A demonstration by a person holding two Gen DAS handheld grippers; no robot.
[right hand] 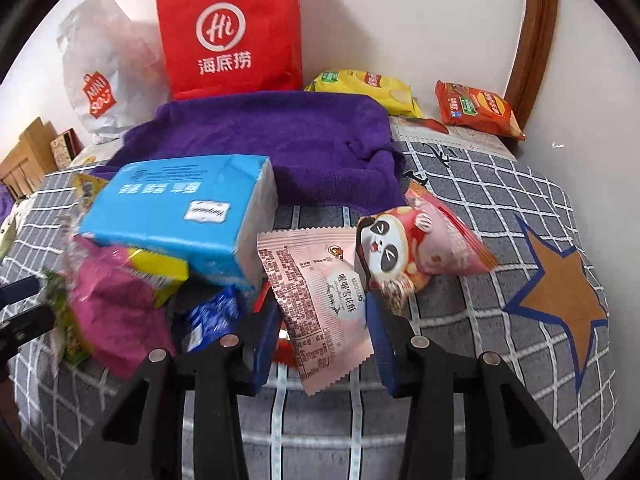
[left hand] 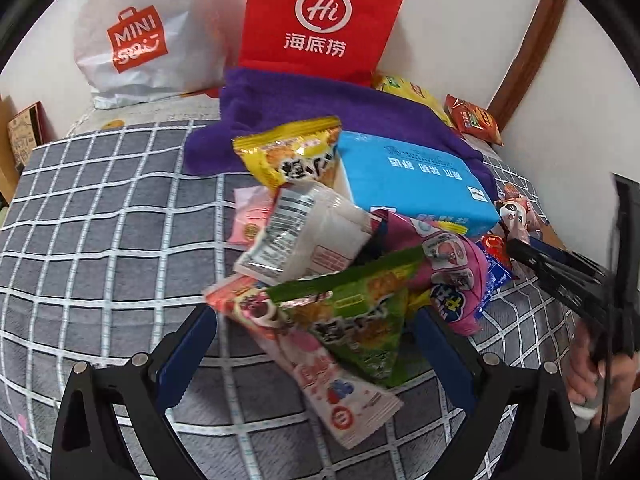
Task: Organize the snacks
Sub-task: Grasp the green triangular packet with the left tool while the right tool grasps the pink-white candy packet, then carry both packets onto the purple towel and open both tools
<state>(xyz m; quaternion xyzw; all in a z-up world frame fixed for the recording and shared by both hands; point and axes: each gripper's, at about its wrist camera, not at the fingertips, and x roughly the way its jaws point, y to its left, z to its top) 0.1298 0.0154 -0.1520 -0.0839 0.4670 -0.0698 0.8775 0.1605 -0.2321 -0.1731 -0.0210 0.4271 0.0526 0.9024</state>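
A heap of snack packets lies on a grey checked bed cover (left hand: 100, 240). My left gripper (left hand: 316, 332) is open, its blue pads on either side of a green packet (left hand: 360, 320) and a pink-and-white packet (left hand: 320, 364). Behind them lie a white packet (left hand: 308, 236), a yellow packet (left hand: 296, 156), a magenta packet (left hand: 448, 264) and a blue tissue pack (left hand: 408, 180). My right gripper (right hand: 322, 320) has its pads on both sides of a pale pink packet (right hand: 320, 304), which stands up between them. A panda packet (right hand: 396, 256) lies beside it. The blue tissue pack (right hand: 180, 216) is to the left.
A purple towel (right hand: 272, 140) lies behind the heap. A red Hi bag (right hand: 232, 32) and a white Miniso bag (right hand: 100, 80) stand against the wall. A yellow chip bag (right hand: 368, 88) and an orange chip bag (right hand: 476, 112) lie at the back right, near a wooden frame (right hand: 532, 40).
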